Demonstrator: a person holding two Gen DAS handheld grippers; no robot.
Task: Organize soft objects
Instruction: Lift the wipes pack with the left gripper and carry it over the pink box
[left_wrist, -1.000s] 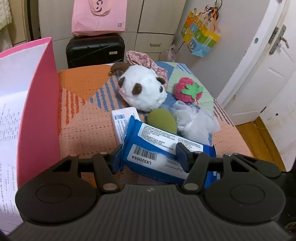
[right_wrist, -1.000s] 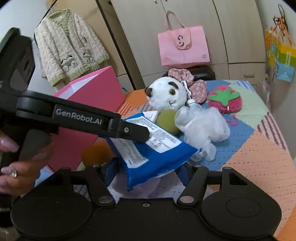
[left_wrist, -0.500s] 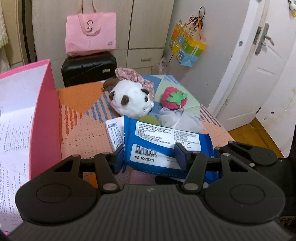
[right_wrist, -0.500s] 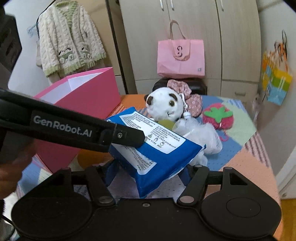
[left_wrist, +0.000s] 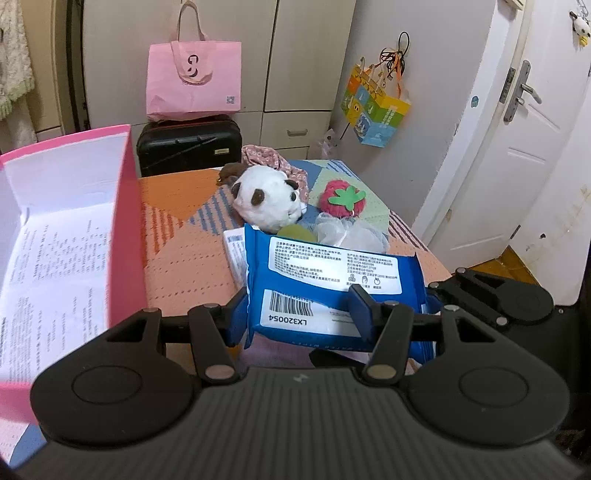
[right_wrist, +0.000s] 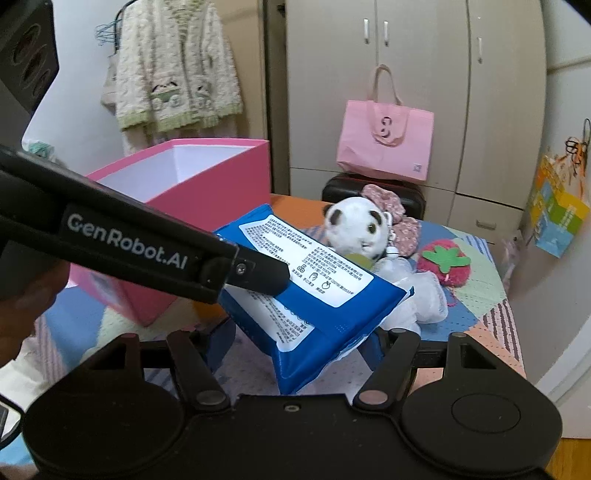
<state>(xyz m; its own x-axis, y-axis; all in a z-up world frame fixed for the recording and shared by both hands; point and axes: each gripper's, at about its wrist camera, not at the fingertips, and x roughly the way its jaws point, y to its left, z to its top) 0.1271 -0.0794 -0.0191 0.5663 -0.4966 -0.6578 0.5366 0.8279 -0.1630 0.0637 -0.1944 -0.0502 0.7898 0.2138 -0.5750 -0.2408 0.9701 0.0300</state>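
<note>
A pink tote bag (left_wrist: 194, 79) is sitting on a black suitcase (left_wrist: 188, 147) at upper centre. A cream cardigan (right_wrist: 177, 70) is hanging at upper left. A colourful paper bag (left_wrist: 376, 110) is hanging on the wall beside a white door (left_wrist: 517, 155) at right.

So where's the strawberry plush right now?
In the left wrist view, the strawberry plush lies on the table's far right, beside the panda plush.
</note>
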